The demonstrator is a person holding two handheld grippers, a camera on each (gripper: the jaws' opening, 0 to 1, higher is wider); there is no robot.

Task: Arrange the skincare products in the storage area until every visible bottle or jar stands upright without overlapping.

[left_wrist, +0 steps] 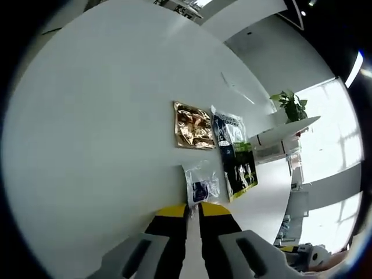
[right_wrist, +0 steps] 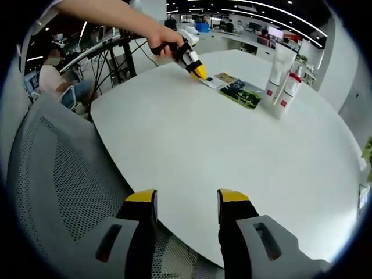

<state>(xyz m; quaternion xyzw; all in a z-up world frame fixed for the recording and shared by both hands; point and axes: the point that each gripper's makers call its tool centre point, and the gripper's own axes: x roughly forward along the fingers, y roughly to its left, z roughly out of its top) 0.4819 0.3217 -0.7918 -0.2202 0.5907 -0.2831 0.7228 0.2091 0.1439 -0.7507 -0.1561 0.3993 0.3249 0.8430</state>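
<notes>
Left gripper (left_wrist: 193, 210) low over the white round table (left_wrist: 104, 145), yellow-tipped jaws pressed almost together, only a thin slit between them, tips at the near edge of a small clear sachet (left_wrist: 201, 183) with a dark blue label; whether the sachet's edge is pinched cannot be told. Beyond it, flat on the tabletop: a gold foil sachet (left_wrist: 192, 126), a clear sachet with dark print (left_wrist: 229, 132), and a black-and-green sachet (left_wrist: 242, 171). Writing on all of them too small to read. A potted plant (left_wrist: 289, 104) on a white ledge further off.

In the right gripper view, right gripper (right_wrist: 187, 204) level at the table's near rim, jaws spread wide with bare tabletop (right_wrist: 232, 151) between them, nothing held. A grey mesh chair back (right_wrist: 52, 174) below and to the left. Across the table, a person's hand (right_wrist: 161, 40), arm outstretched from the upper left, wrapped around the left gripper (right_wrist: 195, 65), yellow tips angled down to the row of flat sachets (right_wrist: 235, 88). Just beside the sachets, a white tube (right_wrist: 280, 68) and a white pump bottle (right_wrist: 290, 90) upright, touching or nearly so, each with a red label; lettering not legible. Seated people and desks in the office behind.
</notes>
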